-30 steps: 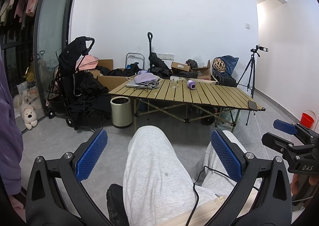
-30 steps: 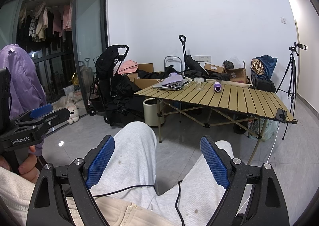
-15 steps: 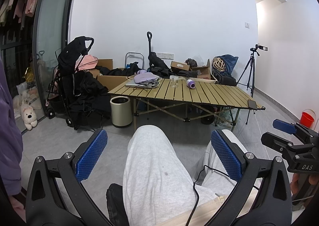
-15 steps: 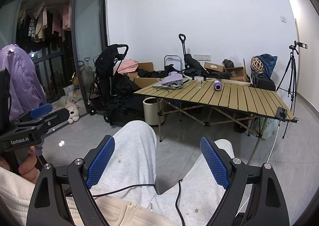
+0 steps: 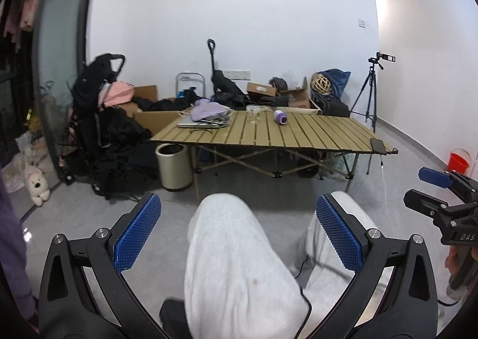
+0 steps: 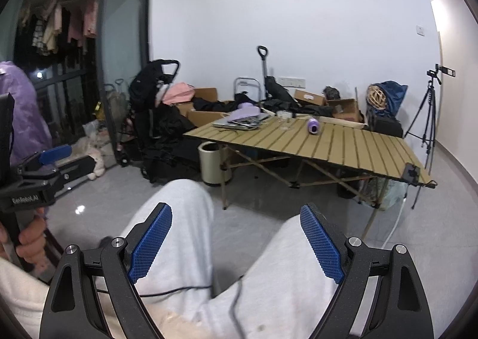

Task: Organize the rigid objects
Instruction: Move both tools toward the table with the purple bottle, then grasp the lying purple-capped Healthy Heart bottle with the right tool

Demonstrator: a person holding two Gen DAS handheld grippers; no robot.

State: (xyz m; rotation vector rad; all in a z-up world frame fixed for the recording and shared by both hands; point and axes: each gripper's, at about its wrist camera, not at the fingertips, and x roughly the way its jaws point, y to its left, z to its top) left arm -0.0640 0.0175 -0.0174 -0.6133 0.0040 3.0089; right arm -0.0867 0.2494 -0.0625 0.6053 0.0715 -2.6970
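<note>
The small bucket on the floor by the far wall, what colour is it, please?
Red bucket, clearest in the left wrist view.

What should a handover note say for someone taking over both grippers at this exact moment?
Left gripper open, empty, above the lap. Right gripper open, empty, likewise. The folding table stands across the room, out of reach. On it: laptop under a purple cloth, clear glass, purple cylinder on its side, phone at the near right corner. Nothing organized yet; everything remains.
</note>
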